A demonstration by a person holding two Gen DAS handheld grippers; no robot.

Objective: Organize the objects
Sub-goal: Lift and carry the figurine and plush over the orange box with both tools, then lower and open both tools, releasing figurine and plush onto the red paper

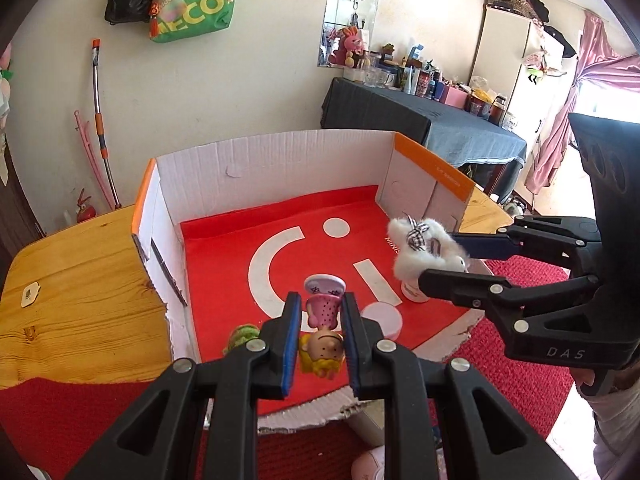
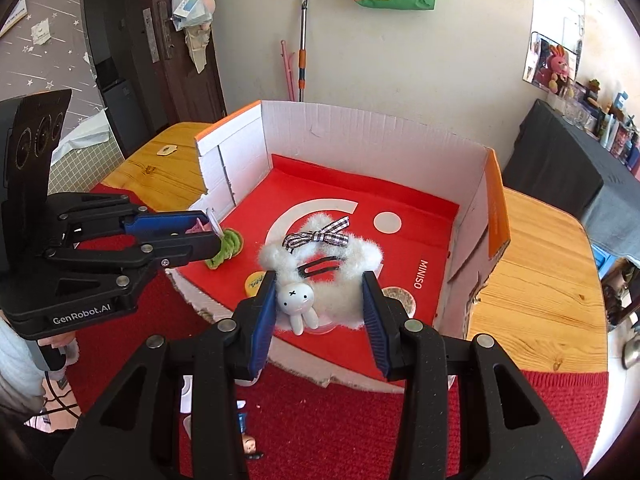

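1. The left gripper (image 1: 320,332) is clamped tight on a small doll (image 1: 322,332), which hangs head toward the camera, its pink dress and white base pointing away. The blue pads (image 1: 291,344) press on both sides of it.
2. The right gripper (image 2: 320,320) is closed partway on a fluffy white hair clip (image 2: 320,264), which carries a checked bow (image 2: 318,236), a black clip bar and a small white rabbit (image 2: 298,306). Its pads touch the fluff on either side.
3. Both held things hang above the near, torn-open edge of a cardboard box (image 1: 276,168), the doll on the left and the hair clip on the right.
4. The box has white walls with orange rims and a red liner (image 1: 224,256) printed with a white face logo. It stands on a wooden worktop (image 1: 80,300) partly covered by a red knitted cloth (image 2: 560,408).
5. On the liner lie a green fuzzy thing (image 2: 226,248) near the left, a small yellow disc (image 2: 254,280) beside it, and a white round lid (image 1: 383,320) nearer the middle. A white cup (image 1: 414,292) stands below the hair clip.
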